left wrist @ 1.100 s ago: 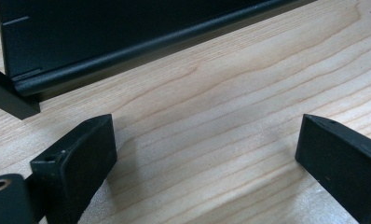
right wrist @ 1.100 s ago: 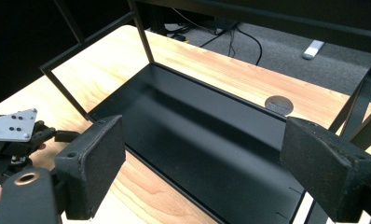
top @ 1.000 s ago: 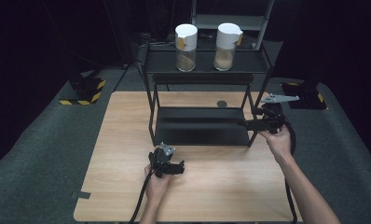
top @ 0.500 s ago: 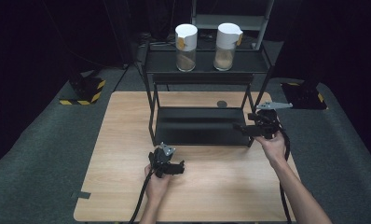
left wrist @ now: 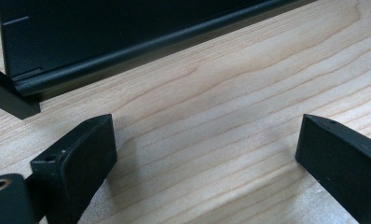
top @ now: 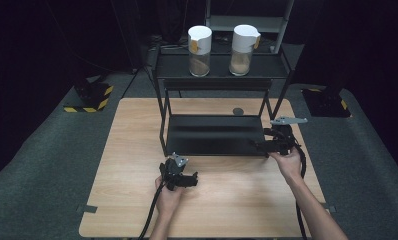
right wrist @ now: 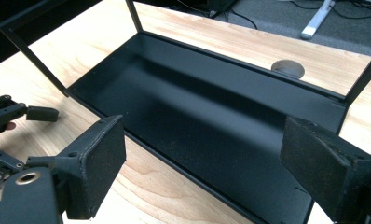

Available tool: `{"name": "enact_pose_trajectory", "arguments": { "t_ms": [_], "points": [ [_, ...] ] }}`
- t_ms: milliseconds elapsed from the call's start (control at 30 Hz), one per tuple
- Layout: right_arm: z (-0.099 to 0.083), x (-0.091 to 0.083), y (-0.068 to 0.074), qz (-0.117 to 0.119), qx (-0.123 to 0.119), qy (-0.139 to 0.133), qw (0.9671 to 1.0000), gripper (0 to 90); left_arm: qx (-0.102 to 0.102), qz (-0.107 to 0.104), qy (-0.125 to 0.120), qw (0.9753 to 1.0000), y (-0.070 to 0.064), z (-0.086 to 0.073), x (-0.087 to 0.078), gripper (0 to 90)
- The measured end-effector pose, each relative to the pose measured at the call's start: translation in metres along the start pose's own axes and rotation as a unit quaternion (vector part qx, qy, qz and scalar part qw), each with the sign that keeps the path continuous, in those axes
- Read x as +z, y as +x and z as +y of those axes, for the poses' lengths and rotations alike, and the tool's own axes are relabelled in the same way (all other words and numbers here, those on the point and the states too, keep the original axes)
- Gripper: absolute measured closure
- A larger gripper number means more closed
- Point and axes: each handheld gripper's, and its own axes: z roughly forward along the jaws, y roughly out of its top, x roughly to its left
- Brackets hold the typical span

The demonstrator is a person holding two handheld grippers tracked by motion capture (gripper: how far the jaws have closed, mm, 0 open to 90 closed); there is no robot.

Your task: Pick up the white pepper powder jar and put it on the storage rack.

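A black two-tier metal rack [top: 214, 82] stands on the wooden table [top: 137, 150]. On its top shelf stand two clear jars with white lids, one to the left [top: 199, 44] and one to the right [top: 243, 43], both part full of brownish grains. My left gripper [top: 191, 178] rests open on the table in front of the rack. Bare wood lies between its jaws [left wrist: 207, 135], and the rack's lower shelf edge [left wrist: 127, 51] is just beyond. My right gripper [top: 261, 146] is open at the front right corner of the lower shelf [right wrist: 211, 112], facing across it [right wrist: 204, 140].
A round grommet hole [top: 238, 111] sits in the table behind the rack. Yellow-and-black striped stand bases lie on the floor at left [top: 89, 97] and right [top: 327, 102]. A pale shelf unit [top: 247, 22] stands behind. Cables trail from both grippers toward the person.
My right gripper has come down and toward the person, from beside the rack's right post to the lower shelf's front right corner. The left gripper has stayed put.
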Motion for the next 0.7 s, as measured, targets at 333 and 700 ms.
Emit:
{"name": "enact_pose_trajectory", "arguments": {
  "t_ms": [333, 700],
  "points": [
    [-0.014, 0.013, 0.005, -0.007, -0.003, 0.012, 0.9999, 13.7, 0.000, 0.000, 0.000, 1.0000, 0.000, 0.000, 0.000, 5.1],
    [-0.030, 0.025, 0.009, -0.017, -0.001, 0.020, 0.9997, 13.7, 0.000, 0.000, 0.000, 1.0000, 0.000, 0.000, 0.000, 5.1]
  ]
}}
